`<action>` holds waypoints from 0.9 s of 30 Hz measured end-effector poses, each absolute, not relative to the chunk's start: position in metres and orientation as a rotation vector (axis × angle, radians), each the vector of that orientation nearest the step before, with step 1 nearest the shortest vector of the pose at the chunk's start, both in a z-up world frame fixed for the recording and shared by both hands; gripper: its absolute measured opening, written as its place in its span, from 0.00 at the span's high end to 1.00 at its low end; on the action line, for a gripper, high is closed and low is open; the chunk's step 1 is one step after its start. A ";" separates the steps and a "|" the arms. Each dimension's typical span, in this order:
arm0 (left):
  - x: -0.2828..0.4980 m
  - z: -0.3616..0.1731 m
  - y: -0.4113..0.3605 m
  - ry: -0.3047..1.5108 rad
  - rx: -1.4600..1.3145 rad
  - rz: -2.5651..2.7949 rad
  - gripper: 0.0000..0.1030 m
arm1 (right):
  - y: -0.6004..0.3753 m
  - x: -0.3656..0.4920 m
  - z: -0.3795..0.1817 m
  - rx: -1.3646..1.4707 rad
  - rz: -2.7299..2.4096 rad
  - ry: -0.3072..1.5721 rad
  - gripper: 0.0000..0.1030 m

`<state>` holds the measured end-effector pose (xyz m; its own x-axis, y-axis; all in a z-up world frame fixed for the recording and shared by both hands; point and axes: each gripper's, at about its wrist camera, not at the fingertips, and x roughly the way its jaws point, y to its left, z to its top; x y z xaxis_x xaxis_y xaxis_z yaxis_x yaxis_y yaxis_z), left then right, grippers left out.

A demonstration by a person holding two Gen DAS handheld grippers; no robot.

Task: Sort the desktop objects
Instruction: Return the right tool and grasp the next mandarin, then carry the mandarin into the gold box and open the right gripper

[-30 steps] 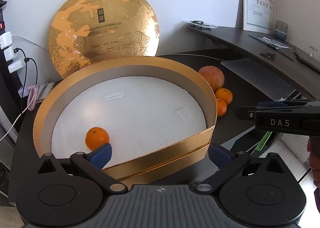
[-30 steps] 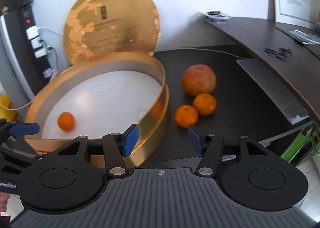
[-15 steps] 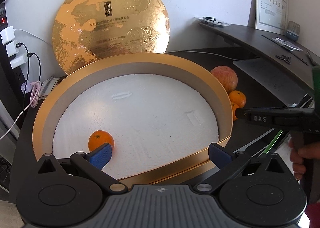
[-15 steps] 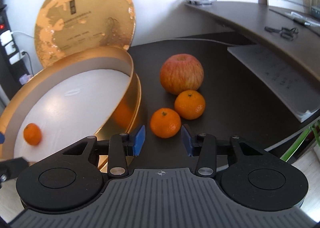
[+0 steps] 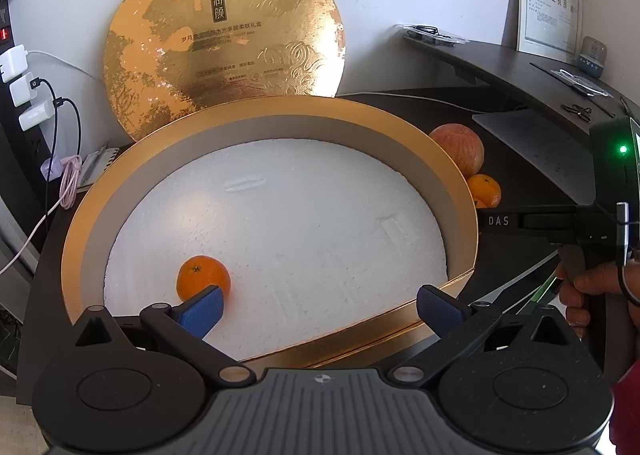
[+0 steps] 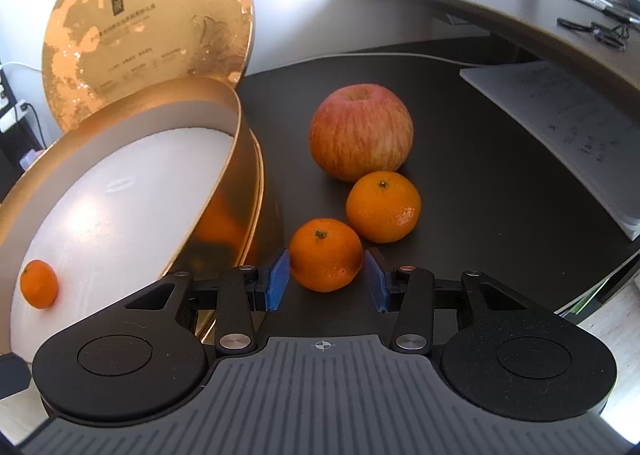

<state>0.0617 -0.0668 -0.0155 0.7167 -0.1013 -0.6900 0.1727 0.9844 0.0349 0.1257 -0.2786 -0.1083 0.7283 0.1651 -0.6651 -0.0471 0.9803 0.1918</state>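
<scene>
Right now your right hand-held gripper sits low on the dark tabletop with its two blue pads on either side of the nearest mandarin. The jaws are partly closed around the fruit; the left pad looks to be touching its skin, while a thin gap shows at the right pad, so you cannot call it a firm grip. Just behind this mandarin lies a second mandarin, and behind that, touching it, stands a red-and-yellow apple.

Your left hand-held gripper is spread wide and holds nothing. Its left pad hangs over the white foam floor of the round gold box, just in front of the lone mandarin inside; its right pad sits over the box's near rim. That fruit rests toward the near left part of the foam. The box appears tilted, its right side raised, in the right wrist view.

Behind the box, the round gold lid leans upright against the white wall. To the left, white chargers sit in a power strip with cables trailing down. In the left wrist view you can see your right hand wrapped around the black handle of the other tool, beside the box's right edge, with the apple and one mandarin beyond it.
</scene>
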 end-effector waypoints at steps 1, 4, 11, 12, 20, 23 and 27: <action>0.061 -0.016 -0.066 0.757 0.098 -0.150 0.00 | -0.280 0.127 -0.109 0.178 0.125 0.747 0.54; 0.060 -0.015 -0.065 0.756 0.095 -0.146 0.00 | -0.284 0.130 -0.111 0.192 0.152 0.743 0.52; 0.055 -0.013 -0.062 0.752 0.086 -0.133 0.00 | -0.289 0.130 -0.116 0.223 0.174 0.744 0.58; 0.055 -0.012 -0.061 0.751 0.084 -0.132 0.00 | -0.289 0.129 -0.115 0.228 0.169 0.747 0.58; 0.048 -0.010 -0.052 0.745 0.067 -0.118 0.00 | -0.300 0.111 -0.107 0.291 0.144 0.744 0.58; 0.045 -0.006 -0.045 0.733 0.053 -0.113 0.00 | -0.305 0.104 -0.087 0.303 0.131 0.699 0.58; 0.040 0.003 -0.030 0.696 0.026 -0.084 0.00 | -0.301 0.094 -0.047 0.302 0.162 0.597 0.58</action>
<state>0.0403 -0.0297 0.0029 0.7642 -0.0686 -0.6413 0.0856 0.9963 -0.0045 0.0940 -0.3011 -0.0466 0.8164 0.2360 -0.5271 -0.0625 0.9435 0.3255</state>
